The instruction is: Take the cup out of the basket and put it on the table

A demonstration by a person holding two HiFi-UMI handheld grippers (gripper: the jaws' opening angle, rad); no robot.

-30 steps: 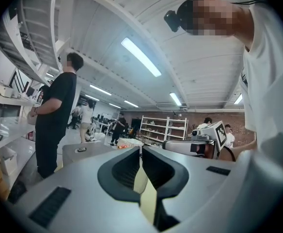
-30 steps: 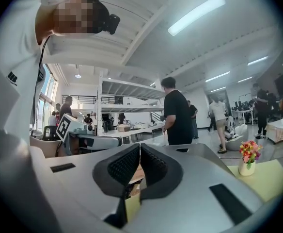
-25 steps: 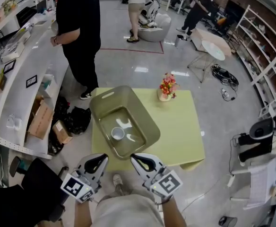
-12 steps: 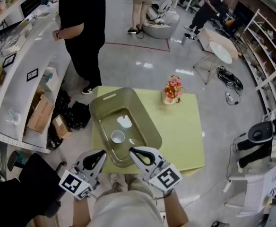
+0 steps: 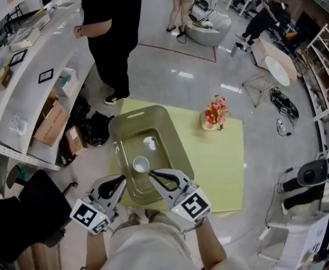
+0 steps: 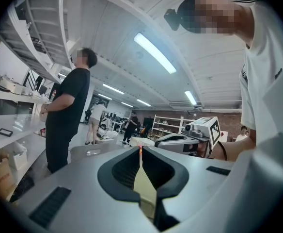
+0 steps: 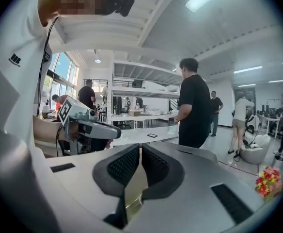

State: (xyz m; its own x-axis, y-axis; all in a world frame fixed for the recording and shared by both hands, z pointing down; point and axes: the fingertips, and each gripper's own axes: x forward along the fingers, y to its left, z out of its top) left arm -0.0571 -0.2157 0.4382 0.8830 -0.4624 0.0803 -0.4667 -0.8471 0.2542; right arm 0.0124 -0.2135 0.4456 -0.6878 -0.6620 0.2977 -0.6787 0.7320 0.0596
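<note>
L gripper [image 5: 120, 180]: jaws pressed together, tips meeting, nothing pinched. In the left gripper view only a sliver of yellow-green shows through the gap lower down btw the black ribbed pads. R gripper [image 5: 152, 175]: same, jaws closed tip to tip, empty. Both are held low, close to the person's body at the near side of the table, marker cubes toward the person, tips aimed fwd. In the head view the R gripper tips overlap the near rim of the basket and the L gripper sits just off its near-left corner. Whether either touches the rim, can't tell.

Small white round cup [image 5: 140, 164] stands upright, mouth up, on the floor of the olive-green plastic basket [image 5: 132, 117], toward its near end, just beyond both grippers' tips. The basket is a deep rectangular tub w/ a handle slot in the far rim. It sits skewed on the left half of the square yellow-green table [image 5: 221, 156].

At the table's far-right part is a small pot of pink and red flowers [image 5: 215, 113], well apart from the basket. Beyond the far-left corner stands a person in black clothes [image 5: 111, 32], beside a long white counter [image 5: 29, 77] w/ brown cardboard boxes [image 5: 52, 124] and black bags [image 5: 94, 136] on the floor below it.
</note>
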